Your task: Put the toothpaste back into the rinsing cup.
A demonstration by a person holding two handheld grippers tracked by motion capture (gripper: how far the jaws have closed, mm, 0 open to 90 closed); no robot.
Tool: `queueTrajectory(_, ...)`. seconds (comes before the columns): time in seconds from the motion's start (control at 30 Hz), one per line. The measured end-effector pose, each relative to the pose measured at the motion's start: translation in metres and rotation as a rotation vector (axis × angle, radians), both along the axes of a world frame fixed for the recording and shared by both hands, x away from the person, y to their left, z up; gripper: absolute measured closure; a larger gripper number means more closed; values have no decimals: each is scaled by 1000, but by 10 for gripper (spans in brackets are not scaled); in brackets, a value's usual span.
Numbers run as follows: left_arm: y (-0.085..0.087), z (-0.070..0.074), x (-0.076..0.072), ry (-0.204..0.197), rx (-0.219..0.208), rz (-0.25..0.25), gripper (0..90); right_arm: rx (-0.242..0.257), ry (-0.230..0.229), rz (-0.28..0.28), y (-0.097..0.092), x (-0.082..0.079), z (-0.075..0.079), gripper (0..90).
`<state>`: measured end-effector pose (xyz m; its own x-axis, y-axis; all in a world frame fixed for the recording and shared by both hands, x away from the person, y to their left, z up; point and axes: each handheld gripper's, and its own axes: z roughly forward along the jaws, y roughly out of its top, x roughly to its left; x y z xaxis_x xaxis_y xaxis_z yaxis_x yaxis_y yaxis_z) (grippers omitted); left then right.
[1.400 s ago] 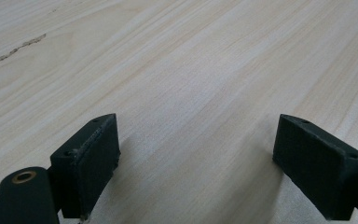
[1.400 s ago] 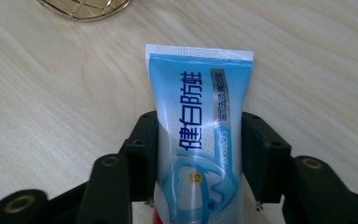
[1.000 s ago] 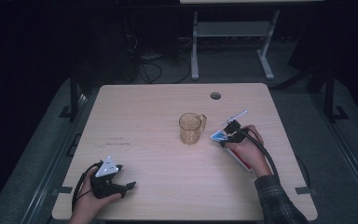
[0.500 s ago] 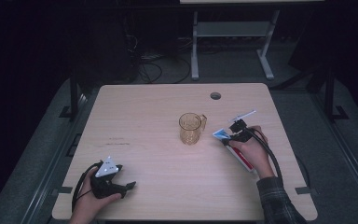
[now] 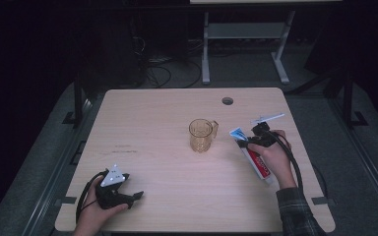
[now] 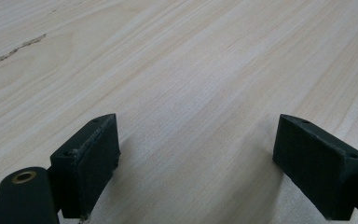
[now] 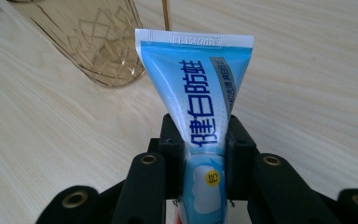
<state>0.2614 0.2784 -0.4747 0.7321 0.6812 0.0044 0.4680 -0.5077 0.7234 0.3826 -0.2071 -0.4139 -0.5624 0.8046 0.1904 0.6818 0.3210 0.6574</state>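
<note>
A blue, white and red toothpaste tube (image 5: 257, 162) is held at the right of the table, and my right gripper (image 5: 250, 142) is shut on its middle. In the right gripper view the two black jaws pinch the tube (image 7: 196, 88) from both sides, with its flat crimped end pointing toward an amber glass mug (image 7: 88, 42). The mug (image 5: 203, 135) stands upright mid-table, a little left of the tube and apart from it. My left gripper (image 5: 128, 196) rests near the table's front left, jaws open with nothing between them (image 6: 205, 158).
The light wooden table (image 5: 157, 113) has a round cable hole (image 5: 227, 101) near its far edge. A faint scratch mark (image 5: 123, 147) lies left of the mug. Behind the table stand a white frame (image 5: 246, 49) and cables on a dark floor.
My right gripper has moved a little to the right and up, away from the mug, carrying the toothpaste tube. The left gripper has stayed in place.
</note>
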Motion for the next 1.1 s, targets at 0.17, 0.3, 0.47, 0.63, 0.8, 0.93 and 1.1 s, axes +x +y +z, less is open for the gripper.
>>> queueTrajectory(0.17, 0, 0, 0, 0, 0, 0, 135, 29, -30, -5, -4, -4, 10, 733)
queueTrajectory(0.3, 0, 0, 0, -1, 0, 0, 135, 61, -54, -8, -7, -8, 18, 732)
queueTrajectory(0.47, 0, 0, 0, 0, 0, 0, 135, 109, -96, 2, -9, -12, 27, 730)
queueTrajectory(0.63, 0, 0, 0, 0, 0, 0, 136, 162, -114, 29, -8, -14, 32, 729)
queueTrajectory(0.8, 0, 0, 0, -1, 1, 0, 136, 194, -154, 37, -7, -17, 37, 728)
queueTrajectory(0.93, 0, 0, 0, -1, 1, -1, 136, 224, -198, 47, -7, -18, 44, 727)
queueTrajectory(1.1, 0, 0, 0, -1, 1, -1, 136, 233, -214, 57, -4, -16, 49, 726)
